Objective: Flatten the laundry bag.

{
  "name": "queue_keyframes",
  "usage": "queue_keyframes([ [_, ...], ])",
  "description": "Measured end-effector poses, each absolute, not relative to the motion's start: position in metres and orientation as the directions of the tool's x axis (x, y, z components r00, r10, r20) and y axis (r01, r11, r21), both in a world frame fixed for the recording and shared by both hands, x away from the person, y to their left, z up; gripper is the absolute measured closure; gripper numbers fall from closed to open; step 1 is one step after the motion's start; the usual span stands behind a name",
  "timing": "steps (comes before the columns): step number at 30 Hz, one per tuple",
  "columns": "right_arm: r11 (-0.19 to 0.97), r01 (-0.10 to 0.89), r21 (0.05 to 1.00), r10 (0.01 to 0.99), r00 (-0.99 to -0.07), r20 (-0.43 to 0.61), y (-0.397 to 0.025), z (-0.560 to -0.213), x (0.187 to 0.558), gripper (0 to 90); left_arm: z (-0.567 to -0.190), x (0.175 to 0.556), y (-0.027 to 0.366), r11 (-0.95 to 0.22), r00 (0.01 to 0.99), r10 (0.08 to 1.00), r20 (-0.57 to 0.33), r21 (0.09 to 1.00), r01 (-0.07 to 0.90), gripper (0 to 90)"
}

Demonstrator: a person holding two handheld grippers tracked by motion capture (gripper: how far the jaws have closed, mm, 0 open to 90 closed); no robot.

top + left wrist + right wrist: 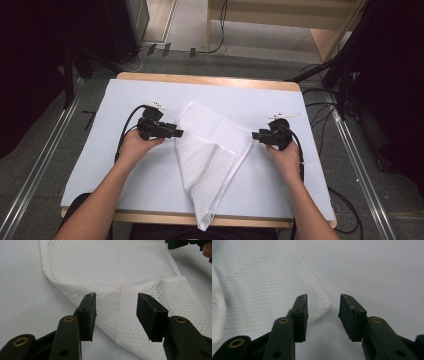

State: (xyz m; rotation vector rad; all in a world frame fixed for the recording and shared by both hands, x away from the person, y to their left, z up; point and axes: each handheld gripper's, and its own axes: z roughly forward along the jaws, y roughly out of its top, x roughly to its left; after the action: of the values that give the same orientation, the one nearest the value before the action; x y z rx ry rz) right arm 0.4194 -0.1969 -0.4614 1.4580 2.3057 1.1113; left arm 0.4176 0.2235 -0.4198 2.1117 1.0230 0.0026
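Note:
A white mesh cloth [210,150] lies folded on the white table [125,185], one end hanging over the near edge. My left gripper [179,134] sits at the cloth's left edge, open; in the left gripper view its jaws straddle a fold of the mesh cloth [117,272] with nothing pinched, gripper [116,305]. My right gripper [254,135] is at the cloth's right corner, open. In the right gripper view the cloth's corner [319,302] lies just ahead of the left jaw, gripper [323,305], untouched.
Wooden table edges [210,80] frame the white top. Cables [320,120] trail on the floor to the right, and metal rails [40,165] run along both sides. The other gripper [185,243] shows at the top right of the left gripper view.

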Motion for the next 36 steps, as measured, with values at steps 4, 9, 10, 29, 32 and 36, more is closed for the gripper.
queue_keyframes([
  [4,0.273,0.718,0.64,0.84,-0.503,0.206,-0.193,-0.468,0.421,62.7,-0.419,0.415,0.224,-0.378,0.678,0.667,-0.308,0.645,0.664,50.8],
  [9,0.314,0.705,0.636,0.845,-0.513,0.152,-0.183,-0.469,0.419,77.9,-0.419,0.415,0.226,-0.372,0.673,0.671,-0.311,0.644,0.668,50.7],
  [10,0.322,0.702,0.635,0.839,-0.522,0.151,-0.183,-0.468,0.419,84.8,-0.419,0.415,0.226,-0.372,0.673,0.672,-0.31,0.645,0.668,50.7],
  [29,0.173,0.745,0.645,0.914,-0.365,0.175,-0.228,-0.471,0.435,90.0,-0.419,0.415,0.228,-0.369,0.671,0.676,-0.306,0.647,0.667,50.4],
  [32,0.142,0.756,0.639,0.921,-0.337,0.194,-0.236,-0.471,0.434,89.0,-0.42,0.415,0.229,-0.365,0.668,0.677,-0.308,0.648,0.669,50.4],
  [36,0.116,0.738,0.665,0.917,-0.337,0.214,-0.237,-0.46,0.426,79.6,-0.419,0.415,0.229,-0.369,0.669,0.678,-0.304,0.647,0.668,50.3],
])
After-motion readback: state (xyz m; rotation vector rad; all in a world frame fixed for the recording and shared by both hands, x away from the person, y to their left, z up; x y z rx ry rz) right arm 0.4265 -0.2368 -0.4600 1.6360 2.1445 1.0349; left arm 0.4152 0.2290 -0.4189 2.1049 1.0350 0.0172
